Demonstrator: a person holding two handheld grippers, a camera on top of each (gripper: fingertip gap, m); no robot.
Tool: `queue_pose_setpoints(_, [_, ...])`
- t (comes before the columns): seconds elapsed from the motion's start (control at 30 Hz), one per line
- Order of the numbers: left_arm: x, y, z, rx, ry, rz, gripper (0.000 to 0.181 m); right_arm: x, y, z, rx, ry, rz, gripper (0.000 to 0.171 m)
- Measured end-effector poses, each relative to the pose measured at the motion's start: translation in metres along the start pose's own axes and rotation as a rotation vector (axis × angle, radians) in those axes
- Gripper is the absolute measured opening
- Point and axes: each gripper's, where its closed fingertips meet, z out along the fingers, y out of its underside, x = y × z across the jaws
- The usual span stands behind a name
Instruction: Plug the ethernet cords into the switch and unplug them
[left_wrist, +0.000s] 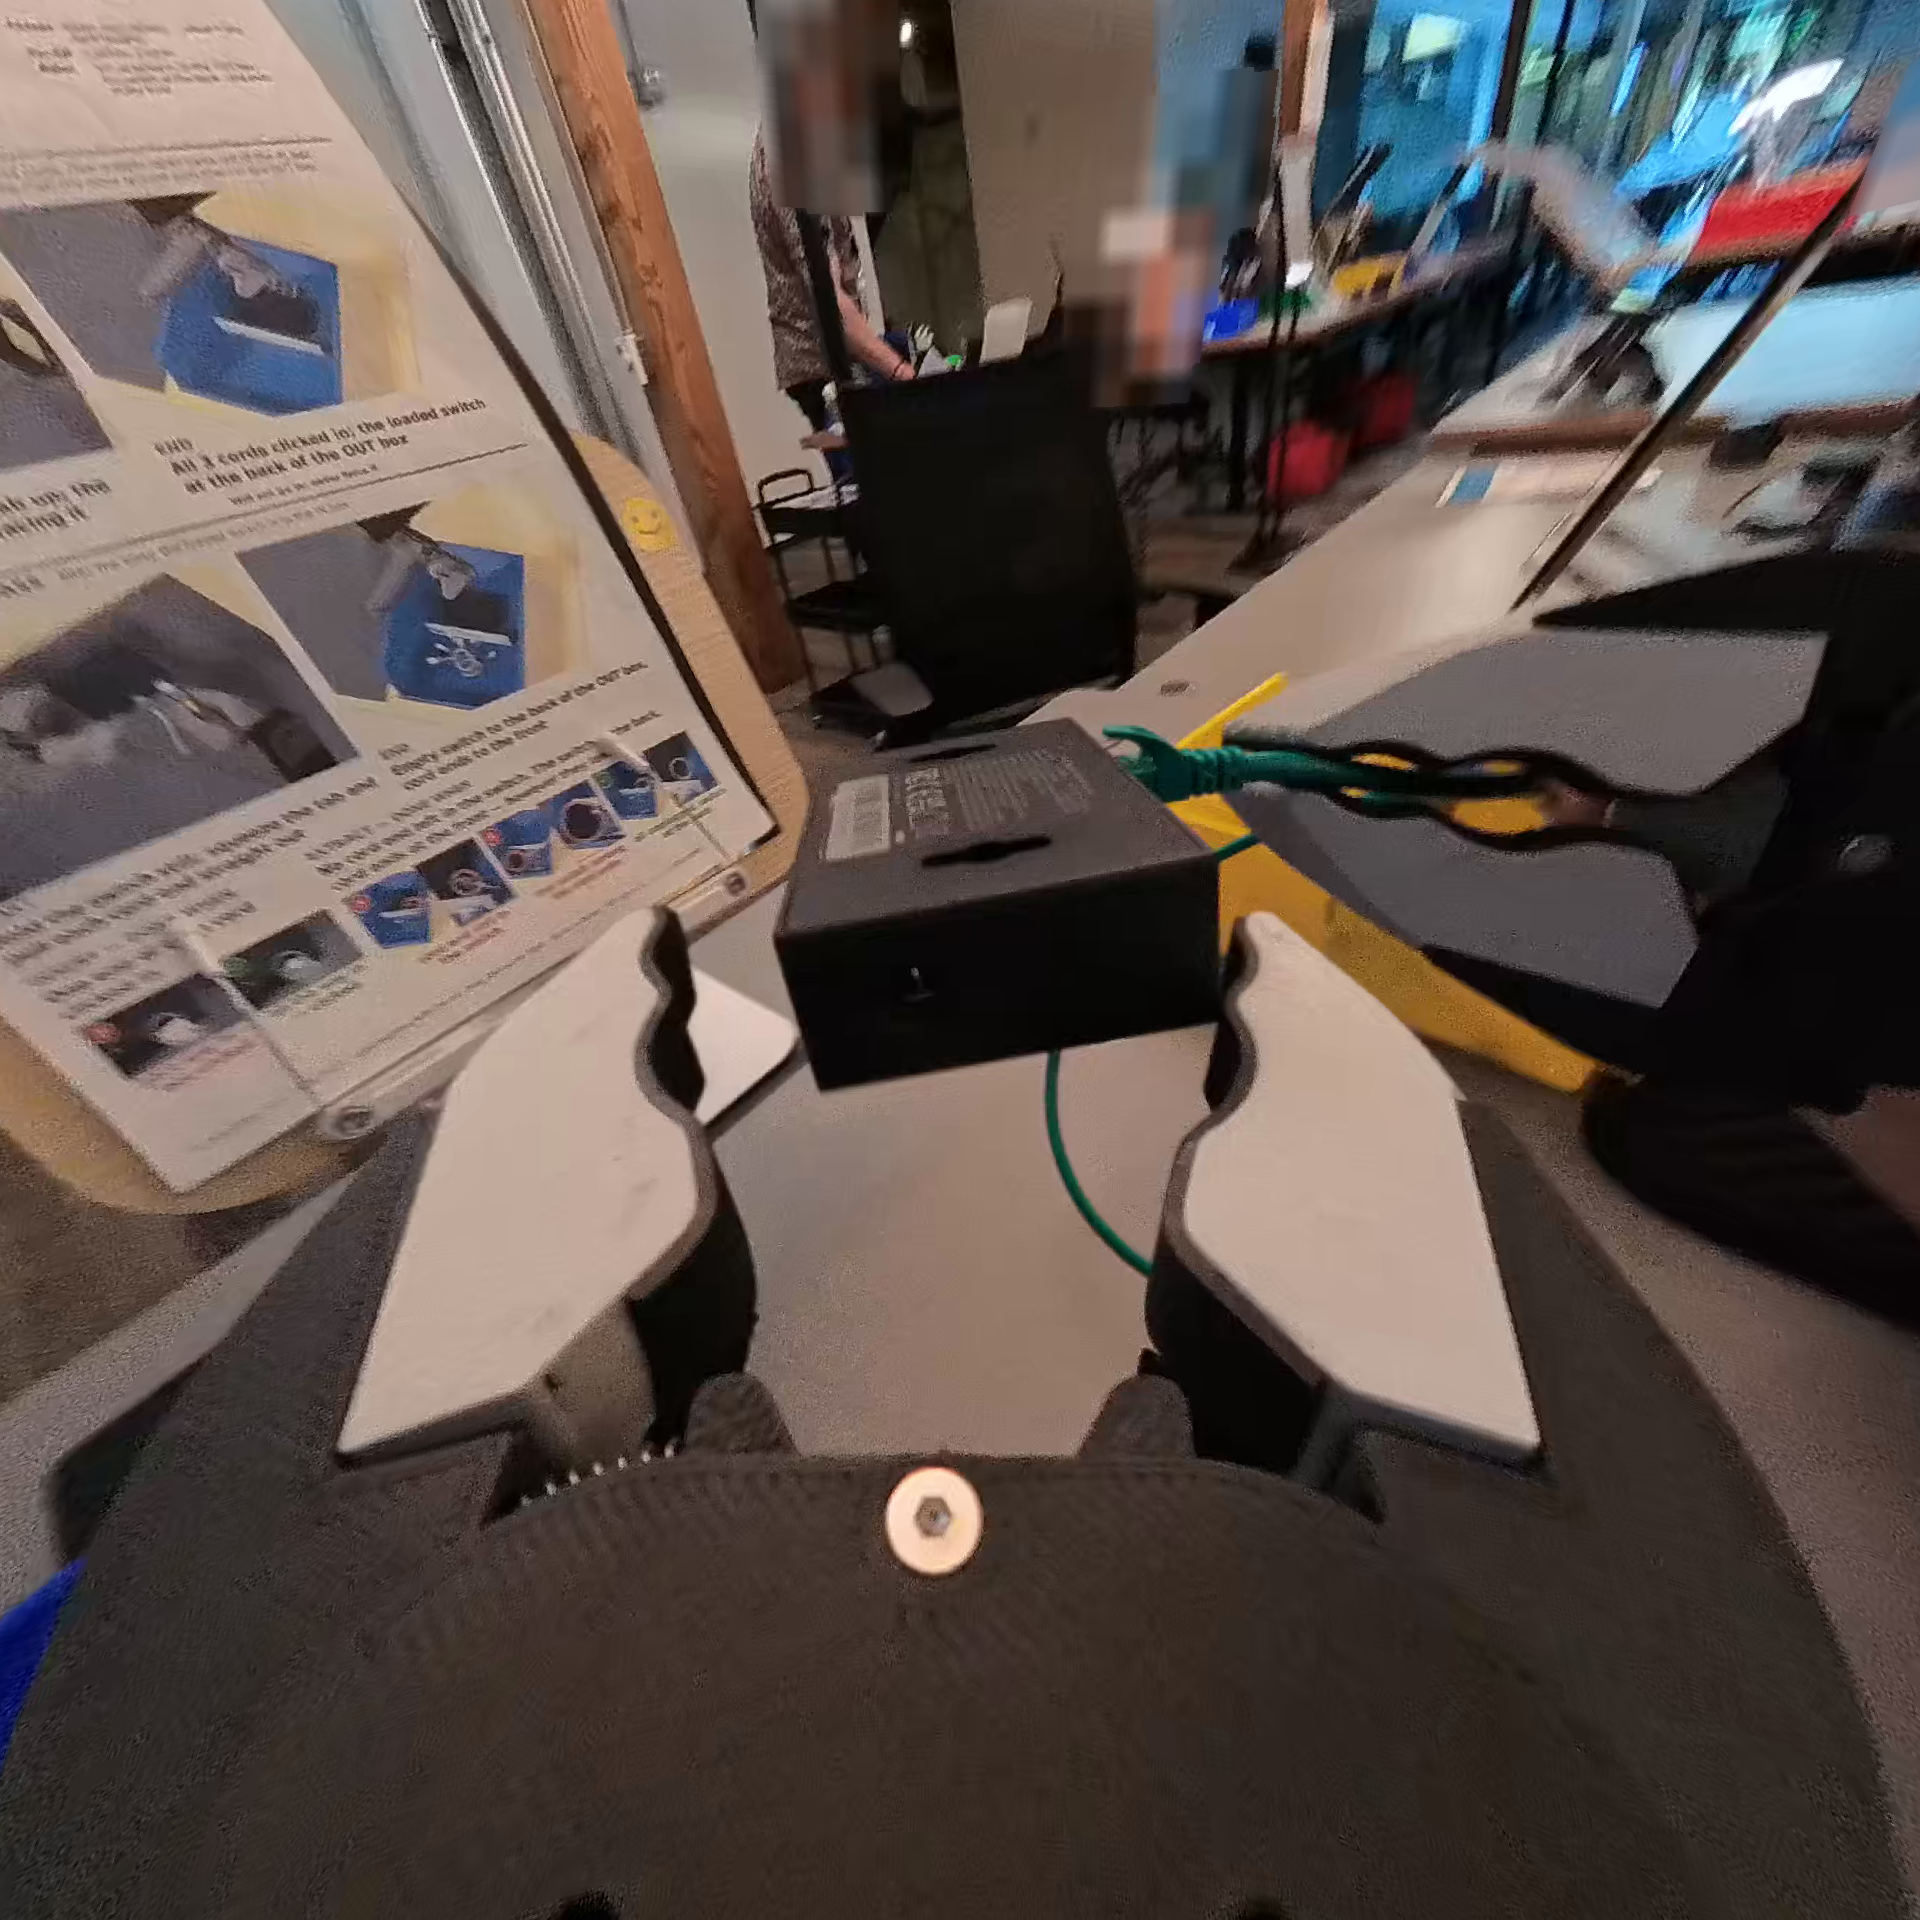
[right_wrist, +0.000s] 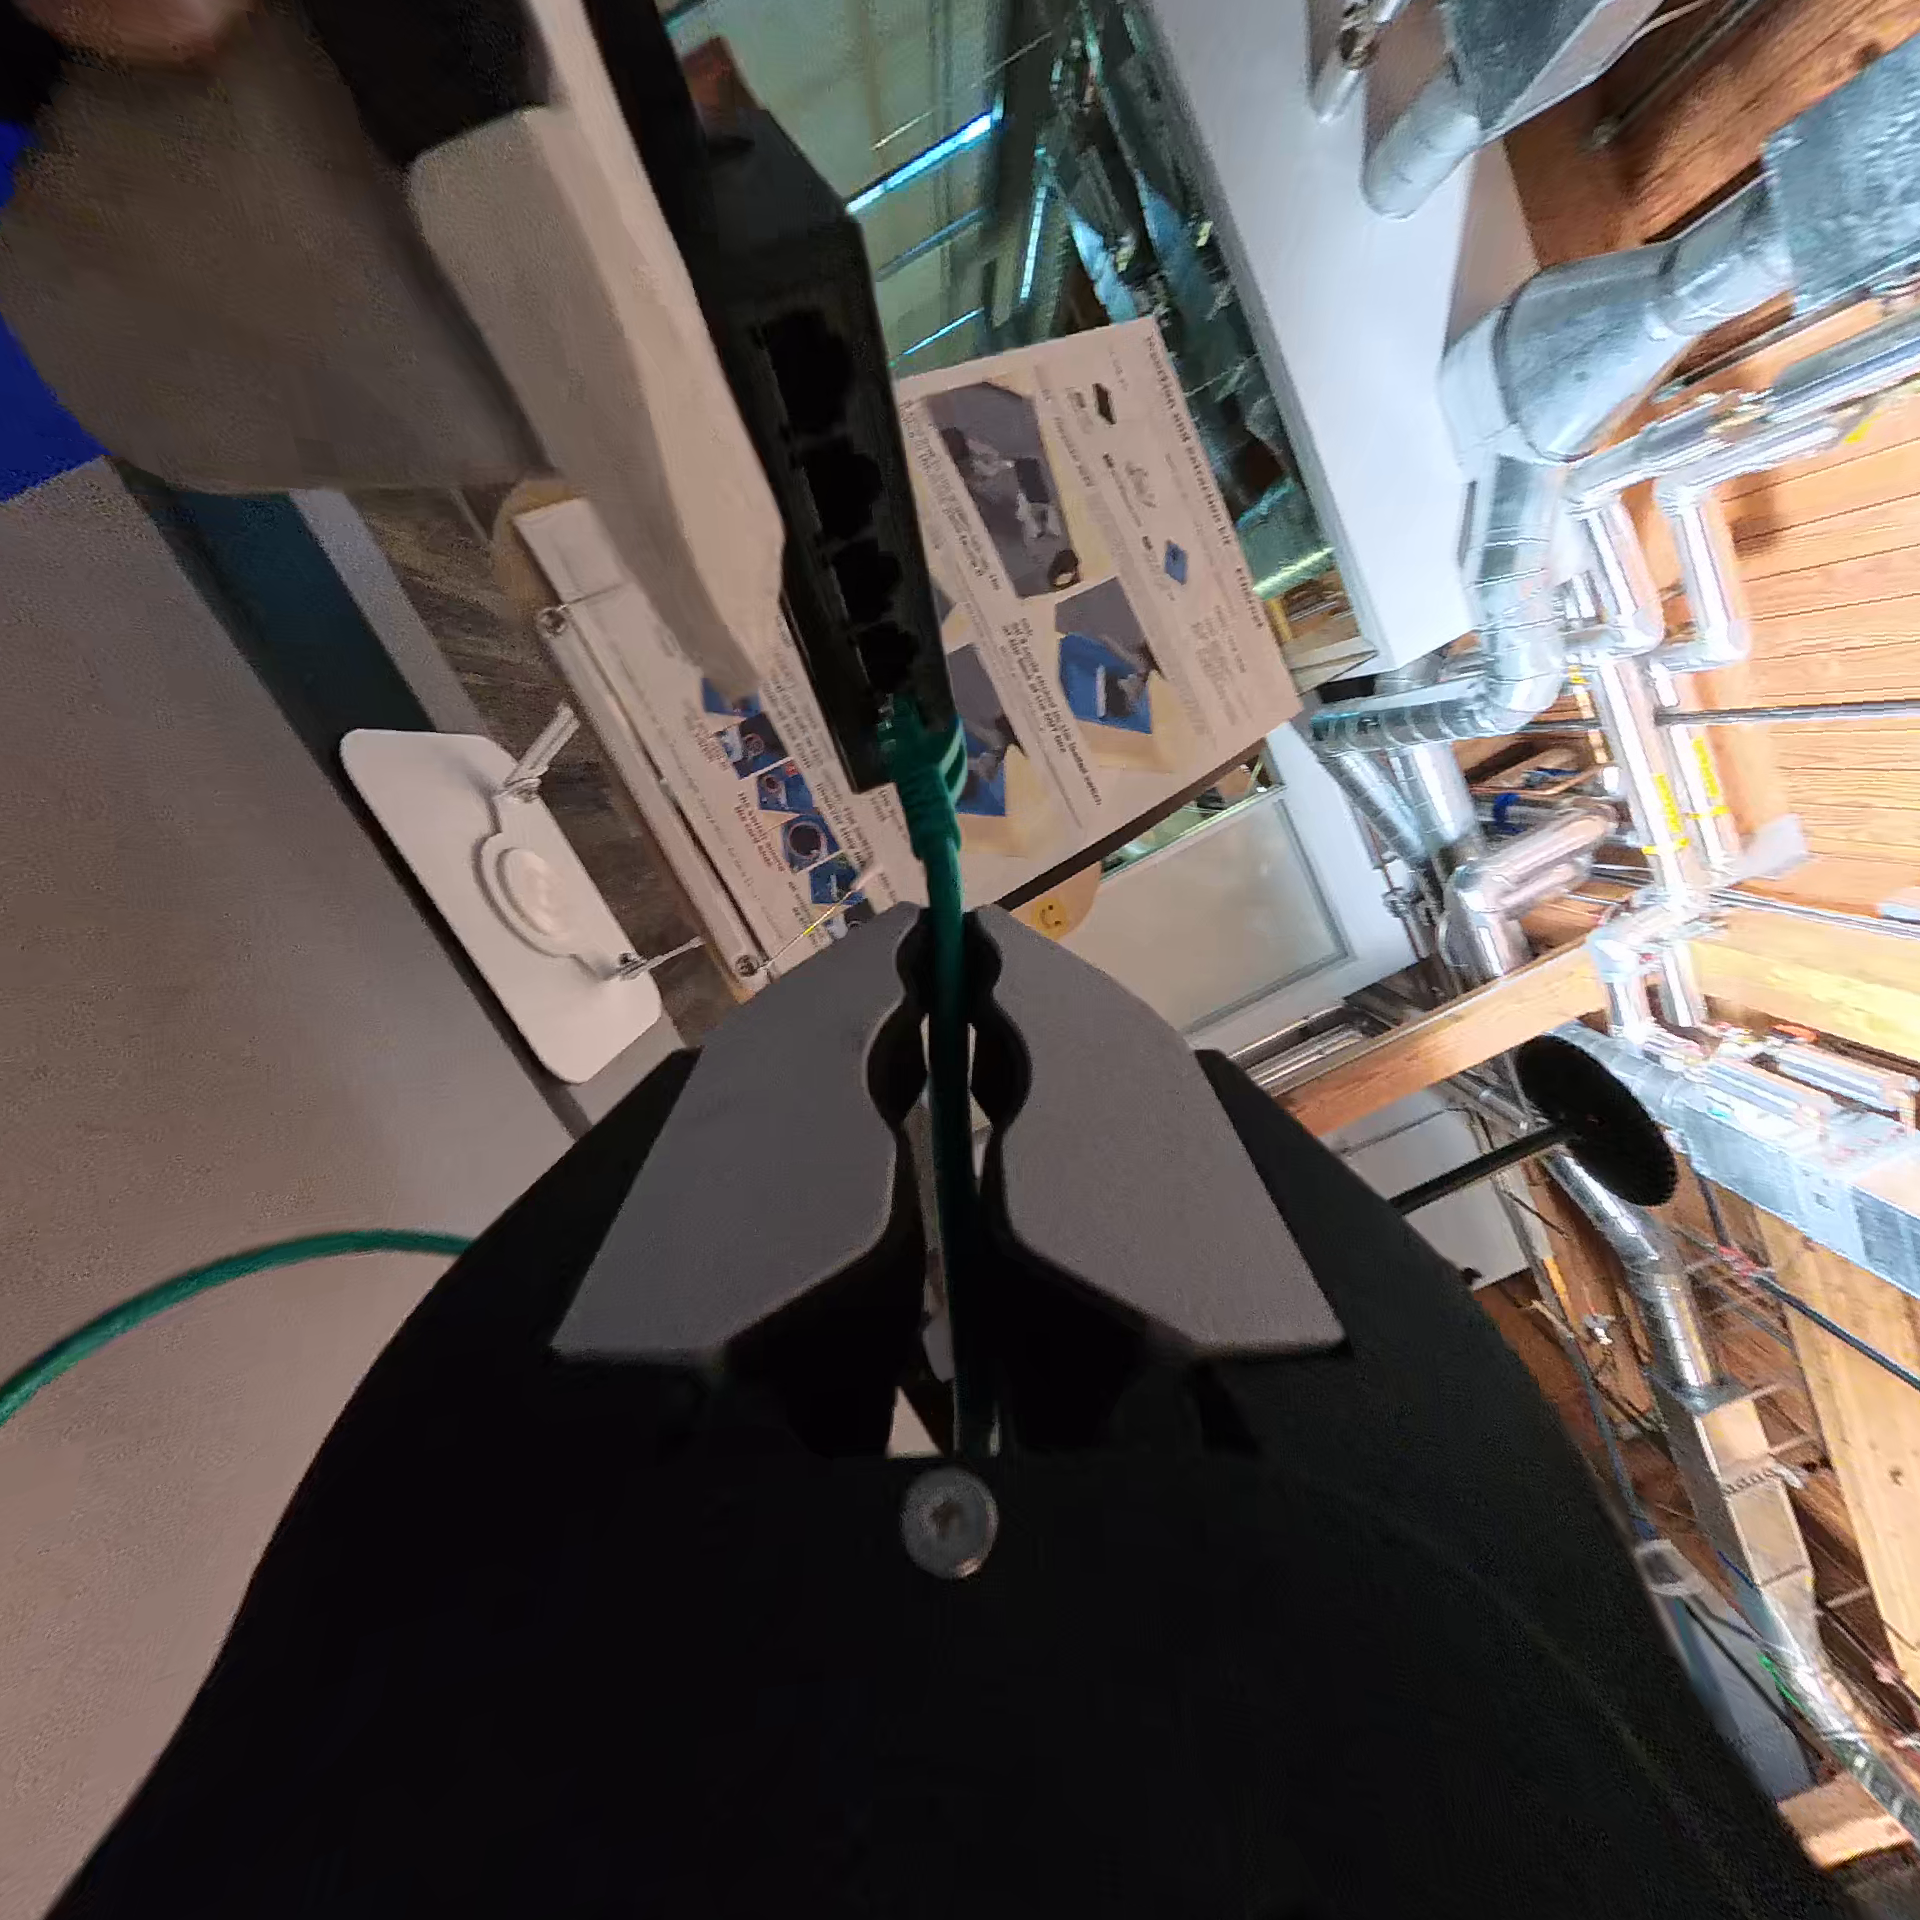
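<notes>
The green ethernet cord (right_wrist: 948, 997) runs straight out between the right tongs (right_wrist: 943, 925), which are clamped on it a little behind its boot. Its plug (right_wrist: 920, 758) sits at the last port at the near end of the black switch (right_wrist: 831, 488); whether it is fully seated or just at the mouth cannot be told from here. The left tongs (left_wrist: 951, 935) hold the switch off the tabletop (left_wrist: 935, 1299), one finger (left_wrist: 1340, 1164) against its side; the other finger's contact is hidden, so the grip looks partial.

The step in hand appears to be pushing in or pulling out this one plug. To do it well, keep the cord in line with the port — any sideways bend will likely jam the plug against the port wall. Since the right tongs grip cable and not the boot, the cord may buckle under a push. The left tongs should brace squarely against the thrust — the switch could pivot otherwise. Behind the switch, beyond the left tongs, stands an instruction board (left_wrist: 312, 623); slack cord trails on the tabletop below.
</notes>
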Motion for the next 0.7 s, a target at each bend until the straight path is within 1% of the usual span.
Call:
queue_pose_setpoints(0.1, [0.006, -0.008, -0.001, 0.064, 0.032, -0.029, 0.084, -0.002, -0.003, -0.001, 0.002, 0.025, -0.025, 0.005])
queue_pose_setpoints(0.13, [0.007, -0.011, -0.002, 0.079, 0.031, -0.025, 0.076, -0.003, -0.004, -0.002, 0.009, 0.026, -0.016, 0.004])
queue_pose_setpoints(0.17, [0.008, -0.012, -0.002, 0.090, 0.024, -0.022, 0.073, -0.003, -0.004, -0.002, 0.008, 0.034, -0.020, 0.004])
queue_pose_setpoints(0.23, [0.007, -0.011, -0.002, 0.077, 0.016, -0.030, 0.073, -0.003, -0.004, -0.002, 0.008, 0.048, -0.027, 0.004])
queue_pose_setpoints(0.3, [0.007, -0.011, -0.002, 0.075, 0.028, -0.080, 0.073, 0.000, -0.006, -0.003, 0.021, 0.076, -0.031, 0.004])
queue_pose_setpoints(0.37, [0.007, -0.014, -0.002, 0.101, 0.041, -0.141, 0.077, 0.000, -0.011, -0.005, 0.038, 0.102, -0.049, 0.004])
queue_pose_setpoints(0.4, [0.007, -0.016, -0.003, 0.119, 0.042, -0.159, 0.076, -0.002, -0.013, -0.006, 0.045, 0.101, -0.049, 0.004])
queue_pose_setpoints(0.47, [0.005, -0.021, -0.004, 0.164, 0.029, -0.137, 0.074, -0.003, -0.016, -0.007, 0.057, 0.111, -0.056, 0.004])
queue_pose_setpoints(0.57, [-0.001, -0.022, -0.006, 0.181, -0.019, -0.100, 0.073, -0.009, -0.018, -0.007, 0.066, 0.110, -0.068, 0.005])
queue_pose_setpoints(0.7, [-0.004, -0.017, -0.004, 0.147, -0.077, 0.036, 0.073, -0.003, -0.019, -0.008, 0.080, 0.135, -0.063, 0.005])
